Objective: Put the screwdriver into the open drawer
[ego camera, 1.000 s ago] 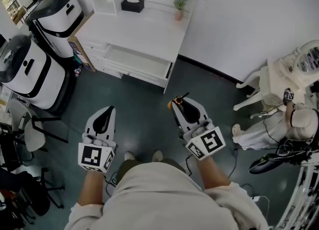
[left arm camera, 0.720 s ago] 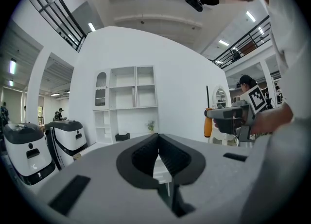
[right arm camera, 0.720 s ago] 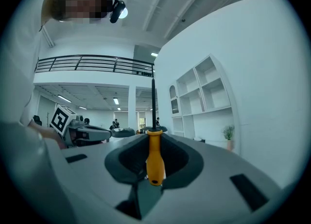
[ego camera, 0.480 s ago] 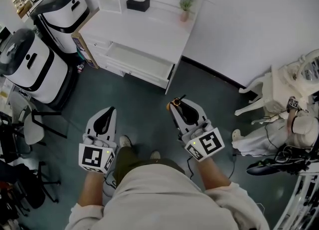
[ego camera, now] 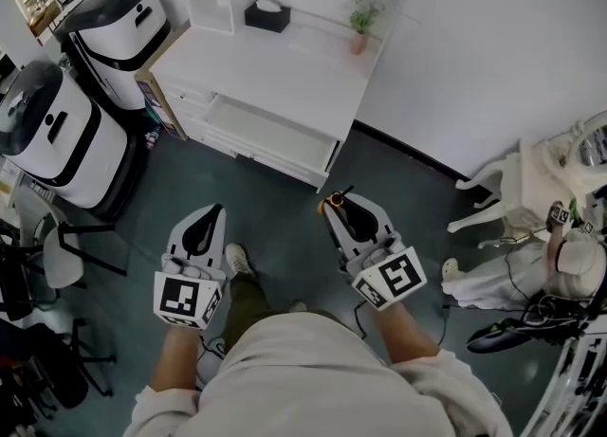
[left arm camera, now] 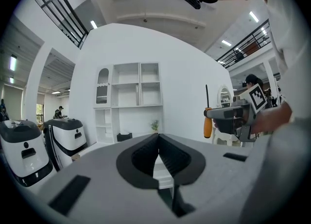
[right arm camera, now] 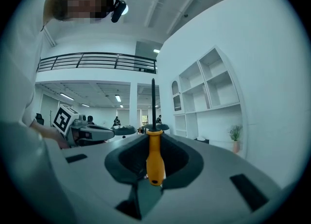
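My right gripper (ego camera: pixel 334 202) (right arm camera: pixel 154 167) is shut on a screwdriver (right arm camera: pixel 155 157) with an orange handle; its black shaft (right arm camera: pixel 153 102) stands upright between the jaws. In the head view the screwdriver (ego camera: pixel 334 198) shows at the gripper's tip, above the dark floor, short of the white cabinet. The open drawer (ego camera: pixel 267 133) juts from that cabinet's front, empty and white inside. My left gripper (ego camera: pixel 202 228) (left arm camera: pixel 157 157) is shut with nothing in it, held level at the left. In the left gripper view the right gripper with the screwdriver (left arm camera: pixel 207 121) is seen off to the right.
Two white-and-black robot units (ego camera: pixel 57 136) stand at the left beside the cabinet (ego camera: pixel 285 70), which carries a black tissue box (ego camera: pixel 266 16) and a small potted plant (ego camera: pixel 360 27). A white chair (ego camera: pixel 531 179) and cables lie at the right. A dark chair (ego camera: pixel 57 255) is at lower left.
The person has stepped forward: the cabinet and open drawer have come closer in the head view. Both grippers moved along with them, keeping their grip and pose.
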`<state>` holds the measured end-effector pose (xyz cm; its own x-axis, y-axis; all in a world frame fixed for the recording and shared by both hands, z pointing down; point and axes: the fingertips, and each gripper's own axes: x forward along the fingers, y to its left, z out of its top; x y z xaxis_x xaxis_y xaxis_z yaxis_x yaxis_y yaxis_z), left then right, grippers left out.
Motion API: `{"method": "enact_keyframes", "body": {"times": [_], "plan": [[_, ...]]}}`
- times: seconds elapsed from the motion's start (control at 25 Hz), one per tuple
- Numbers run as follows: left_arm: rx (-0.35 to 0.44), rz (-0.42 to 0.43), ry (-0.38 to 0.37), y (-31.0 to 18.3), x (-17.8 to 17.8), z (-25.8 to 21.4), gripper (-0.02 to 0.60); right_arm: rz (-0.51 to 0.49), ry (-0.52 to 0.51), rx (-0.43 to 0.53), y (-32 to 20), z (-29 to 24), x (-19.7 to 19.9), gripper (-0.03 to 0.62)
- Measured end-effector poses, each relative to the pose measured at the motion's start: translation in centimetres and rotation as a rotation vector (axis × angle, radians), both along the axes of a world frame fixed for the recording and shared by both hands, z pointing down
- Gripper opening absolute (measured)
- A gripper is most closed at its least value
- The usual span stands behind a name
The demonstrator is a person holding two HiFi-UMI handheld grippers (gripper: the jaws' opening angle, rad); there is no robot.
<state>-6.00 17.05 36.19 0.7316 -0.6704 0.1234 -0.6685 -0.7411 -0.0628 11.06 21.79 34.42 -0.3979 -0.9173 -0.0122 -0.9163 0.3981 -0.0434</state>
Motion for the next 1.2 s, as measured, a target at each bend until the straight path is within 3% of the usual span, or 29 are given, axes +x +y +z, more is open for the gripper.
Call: {"method": "enact_keyframes", "body": {"times": [0.4,0.84,1.2], "plan": [[0.009,0.075,-0.003,-11.1,0.9,0.0,0.005,0.07,0.013,-0.005,-9.9,0.0,0.5,0.076],[-0.018,0.16,-0.001,-23.7,-1.0,-0.1,0.005,0.169,0.022,-0.027,-21.3,-0.3,-1.1,0.075],[-0.038,0.177,0.001,-29.6,-1.8,0.3,0.005,0.197,0.039,-0.032,-27.1,-0.5,-1.6,0.077]]}}
